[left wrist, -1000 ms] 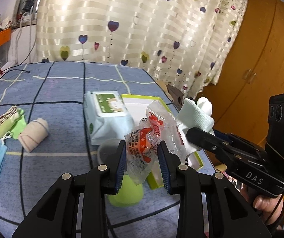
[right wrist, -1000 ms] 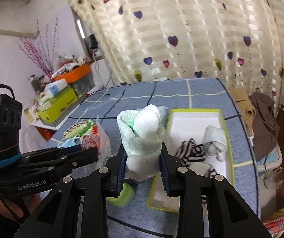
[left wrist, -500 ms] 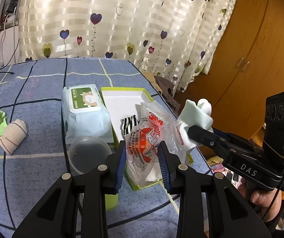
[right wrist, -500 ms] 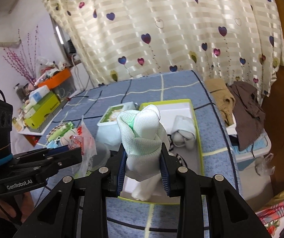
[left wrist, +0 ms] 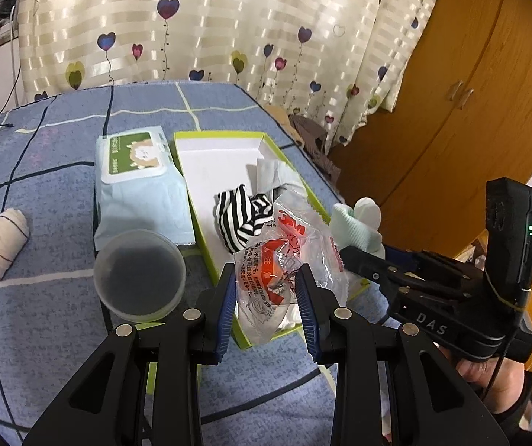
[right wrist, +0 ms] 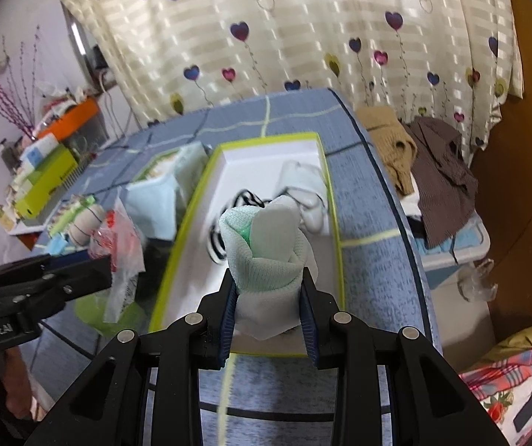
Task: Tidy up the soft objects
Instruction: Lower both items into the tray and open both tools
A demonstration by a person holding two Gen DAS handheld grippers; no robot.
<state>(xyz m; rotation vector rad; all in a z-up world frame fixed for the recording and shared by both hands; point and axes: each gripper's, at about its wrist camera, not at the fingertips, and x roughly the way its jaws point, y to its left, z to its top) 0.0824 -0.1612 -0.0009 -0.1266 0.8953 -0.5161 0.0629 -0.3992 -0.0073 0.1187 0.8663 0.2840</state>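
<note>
My left gripper (left wrist: 267,290) is shut on a clear plastic packet with red print (left wrist: 284,260), held over the near end of the green-rimmed white box (left wrist: 206,163). My right gripper (right wrist: 267,290) is shut on a rolled mint-and-white sock (right wrist: 269,245), also above the box's (right wrist: 191,208) near end. Inside the box lie a black-and-white striped cloth (left wrist: 239,215) and a pale rolled sock (right wrist: 303,186). In the left wrist view the right gripper with its sock (left wrist: 355,223) hangs just right of the box.
A wet-wipes pack (left wrist: 135,182) lies left of the box, a clear plastic cup (left wrist: 139,275) in front of it. A rolled beige sock (left wrist: 3,245) and other soft items sit at far left. Clothes (right wrist: 429,163) hang off the table's right edge. Shelf clutter (right wrist: 42,171) lies beyond.
Both grippers have moved forward and down toward the box, each keeping its hold. The box and its contents now lie right under the held packet and sock.
</note>
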